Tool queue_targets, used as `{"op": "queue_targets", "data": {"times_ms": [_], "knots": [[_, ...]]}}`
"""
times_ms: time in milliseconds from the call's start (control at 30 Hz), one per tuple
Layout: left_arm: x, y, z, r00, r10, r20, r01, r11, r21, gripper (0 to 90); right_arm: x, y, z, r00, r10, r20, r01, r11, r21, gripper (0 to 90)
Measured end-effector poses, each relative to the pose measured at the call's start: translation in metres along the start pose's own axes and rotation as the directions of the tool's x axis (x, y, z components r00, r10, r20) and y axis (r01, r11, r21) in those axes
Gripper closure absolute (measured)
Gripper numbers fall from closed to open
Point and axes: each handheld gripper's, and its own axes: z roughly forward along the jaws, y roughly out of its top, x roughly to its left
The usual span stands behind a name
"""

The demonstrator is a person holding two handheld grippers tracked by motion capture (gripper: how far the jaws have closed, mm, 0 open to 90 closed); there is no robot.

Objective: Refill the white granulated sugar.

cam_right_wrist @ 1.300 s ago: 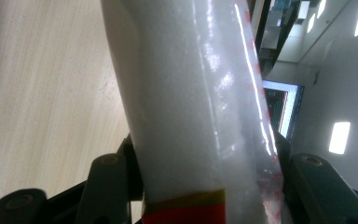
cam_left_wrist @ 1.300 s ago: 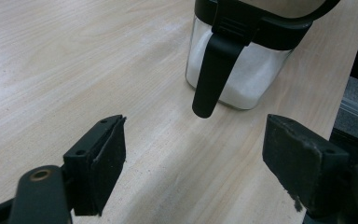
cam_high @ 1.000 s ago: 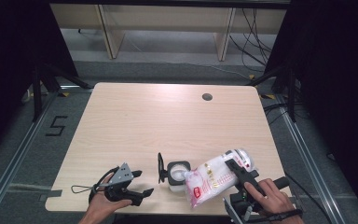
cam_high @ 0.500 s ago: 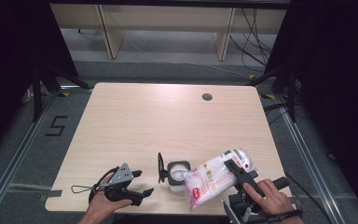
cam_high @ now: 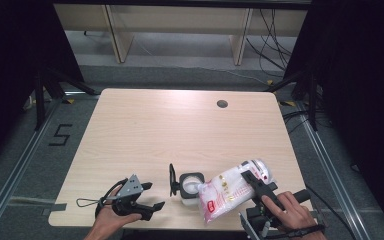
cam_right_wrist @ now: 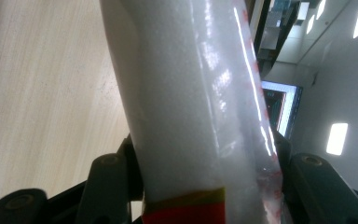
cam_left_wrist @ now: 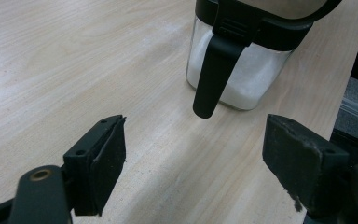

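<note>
High view: right gripper (cam_high: 252, 179) clamps a clear plastic bag (cam_high: 227, 192) of white granules, tilted so its low end hangs over the open square jar (cam_high: 191, 185) just ahead of the jaws, probably for pouring. Left gripper (cam_high: 147, 196) rests on the table (cam_high: 180, 125) with jaws apart, jar near its tips.

Left gripper view: jaws wide, nothing between them. The jar stands just beyond, part full of white powder, its black lid latch (cam_left_wrist: 212, 74) hanging down toward the claw.

Right gripper view: jaws pinch the bag (cam_right_wrist: 186, 107) from both sides; glossy film, red and yellow print at the grip.
</note>
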Motion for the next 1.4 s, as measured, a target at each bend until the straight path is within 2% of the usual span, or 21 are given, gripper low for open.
{"op": "queue_targets", "data": {"times_ms": [67,100,200,267,367,433,467,633,667,733,800,833,900,933,1067,1133,1200,1233,1333,1367,1400], "knots": [[0.000,0.000,0.000,0.9999,0.011,0.001,-0.011,0.9999,-0.001,21.0,0.000,0.000,0.000,1.0000,0.002,-0.004,-0.002,1.000,-0.002,51.7],[0.000,0.000,0.000,1.0000,0.009,0.000,-0.009,1.0000,-0.001,21.0,-0.002,-0.001,0.001,0.9997,-0.022,0.005,0.022,1.000,-0.012,51.7],[0.000,0.000,0.000,1.0000,0.002,0.000,-0.002,1.0000,0.000,20.9,0.000,-0.001,0.001,1.0000,0.003,-0.001,-0.003,1.000,-0.007,51.7],[0.000,0.000,0.000,1.0000,0.009,0.001,-0.009,1.0000,-0.001,20.9,-0.001,-0.001,0.001,0.9998,-0.020,0.006,0.020,1.000,-0.015,51.7],[0.000,0.000,0.000,0.9999,0.010,0.001,-0.010,1.0000,-0.001,20.9,0.000,-0.002,0.002,0.9999,-0.012,0.001,0.012,1.000,-0.013,51.7],[0.000,0.000,0.000,1.0000,0.009,0.000,-0.009,1.0000,-0.002,20.9,0.002,-0.002,0.002,0.9996,0.024,-0.016,-0.023,1.000,0.001,51.7],[0.000,0.000,0.000,1.0000,0.001,0.000,-0.001,1.0000,0.000,20.9,0.000,-0.002,0.002,1.0000,-0.006,-0.006,0.006,1.000,-0.009,51.8],[-0.001,0.000,0.000,1.0000,0.004,0.000,-0.004,1.0000,-0.005,21.0,0.003,-0.003,0.003,0.9997,0.014,-0.022,-0.014,1.000,0.001,52.2],[-0.001,0.000,0.000,1.0000,0.004,0.000,-0.004,1.0000,-0.005,21.0,0.002,-0.003,0.003,0.9995,-0.021,-0.023,0.021,1.000,0.003,52.3],[0.001,0.001,-0.001,0.9996,0.028,0.002,-0.028,0.9996,0.000,21.0,0.003,-0.003,0.005,0.9995,-0.023,-0.021,0.022,1.000,-0.001,52.5],[0.001,0.001,0.000,0.9996,0.028,0.003,-0.028,0.9996,-0.003,21.0,0.004,-0.003,0.006,0.9994,-0.024,-0.024,0.024,1.000,0.001,52.6],[0.000,0.000,0.000,1.0000,-0.002,-0.002,0.002,1.0000,0.000,21.0,0.006,-0.003,0.005,0.9992,0.000,-0.039,0.001,1.000,0.023,52.7],[0.000,0.000,0.000,1.0000,0.006,-0.002,-0.006,1.0000,-0.005,21.0,0.007,-0.003,0.006,0.9994,-0.004,-0.033,0.005,1.000,0.016,52.9],[0.000,0.000,0.000,1.0000,0.003,0.001,-0.003,1.0000,-0.006,21.0,0.005,-0.003,0.007,0.9986,-0.044,-0.030,0.044,0.999,0.007,53.0],[-0.001,0.000,-0.001,1.0000,0.002,-0.003,-0.002,1.0000,-0.005,21.0,0.009,-0.003,0.008,0.9992,-0.020,-0.034,0.021,0.999,0.037,53.4],[0.001,0.001,-0.002,0.9994,0.036,-0.001,-0.036,0.9993,0.006,21.0,0.013,-0.003,0.011,0.9990,-0.022,-0.038,0.024,0.999,0.044,53.9],[0.001,0.001,-0.002,0.9994,0.033,-0.002,-0.033,0.9994,0.005,21.0,0.012,-0.003,0.012,0.9980,-0.054,-0.033,0.056,0.998,0.036,54.1],[-0.001,0.001,-0.001,0.9999,-0.009,-0.006,0.009,1.0000,-0.004,21.0,0.014,-0.005,0.014,0.9980,-0.047,-0.041,0.048,0.998,0.034,54.2],[-0.001,0.000,-0.001,1.0000,-0.006,-0.005,0.006,1.0000,-0.004,21.1,0.015,-0.006,0.015,0.9981,-0.039,-0.048,0.041,0.999,0.035,54.5],[0.001,0.001,-0.001,0.9997,0.023,-0.002,-0.023,0.9997,-0.002,21.0,0.019,-0.007,0.016,0.9983,0.008,-0.058,-0.006,0.999,0.040,54.8],[0.001,0.001,-0.001,0.9997,0.023,-0.002,-0.023,0.9997,-0.002,21.0,0.019,-0.007,0.016,0.9983,0.008,-0.058,-0.006,0.999,0.040,54.8]]}}
